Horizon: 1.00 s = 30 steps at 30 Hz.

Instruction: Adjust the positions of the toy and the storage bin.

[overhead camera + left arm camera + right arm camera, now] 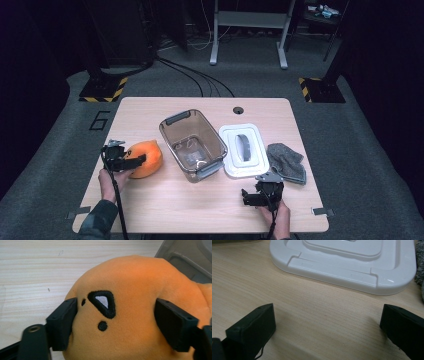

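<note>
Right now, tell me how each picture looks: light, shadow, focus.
High view: the table is evenly lit while the room behind falls dark. Left gripper view: the orange plush toy is sharp and brightly lit, with the near parts of the left hand-held gripper soft. Right gripper view: a small glint on the white lid, soft shadows beside the right hand-held gripper.

— What is sitting between the jaws of the left gripper (113, 322)?

— A round orange plush toy (135, 290) with black stitched markings; both jaws are pressing against its sides.

— And around it?

— It is lying on the pale wooden surface (37, 270), and a grey translucent plastic container (190, 257) is showing just behind it.
</note>
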Each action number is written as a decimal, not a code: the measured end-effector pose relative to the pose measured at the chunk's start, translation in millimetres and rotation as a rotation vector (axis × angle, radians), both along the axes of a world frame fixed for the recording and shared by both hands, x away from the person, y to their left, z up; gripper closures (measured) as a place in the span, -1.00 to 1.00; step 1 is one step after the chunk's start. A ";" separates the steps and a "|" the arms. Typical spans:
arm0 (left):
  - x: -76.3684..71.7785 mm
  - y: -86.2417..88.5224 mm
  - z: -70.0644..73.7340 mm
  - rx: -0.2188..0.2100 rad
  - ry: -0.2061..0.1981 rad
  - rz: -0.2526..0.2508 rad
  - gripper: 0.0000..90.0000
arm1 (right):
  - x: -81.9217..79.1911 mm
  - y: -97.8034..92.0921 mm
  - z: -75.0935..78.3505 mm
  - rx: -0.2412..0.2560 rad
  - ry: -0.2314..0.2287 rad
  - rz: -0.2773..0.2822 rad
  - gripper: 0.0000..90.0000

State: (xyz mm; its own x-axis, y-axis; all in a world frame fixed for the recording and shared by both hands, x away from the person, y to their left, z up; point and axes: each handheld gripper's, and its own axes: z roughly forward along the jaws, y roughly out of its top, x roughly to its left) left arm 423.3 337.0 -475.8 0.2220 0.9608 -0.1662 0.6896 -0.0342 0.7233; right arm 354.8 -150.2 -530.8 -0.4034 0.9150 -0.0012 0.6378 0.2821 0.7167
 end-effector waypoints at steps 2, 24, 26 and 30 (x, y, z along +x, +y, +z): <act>-1.6 -1.6 0.2 0.013 -0.004 -0.001 -0.32 | 0.0 0.0 0.0 0.000 0.000 0.000 -1.00; -26.3 -8.9 1.5 0.017 -0.146 -0.029 0.43 | 0.6 2.8 0.3 -0.009 0.002 0.110 -1.00; -27.8 -9.1 3.1 0.018 -0.157 -0.035 0.43 | 0.7 2.7 0.2 -0.009 0.002 0.111 -1.00; -29.8 -8.9 5.2 0.021 -0.156 -0.044 0.43 | 1.3 2.3 0.1 -0.014 -0.001 0.116 -1.00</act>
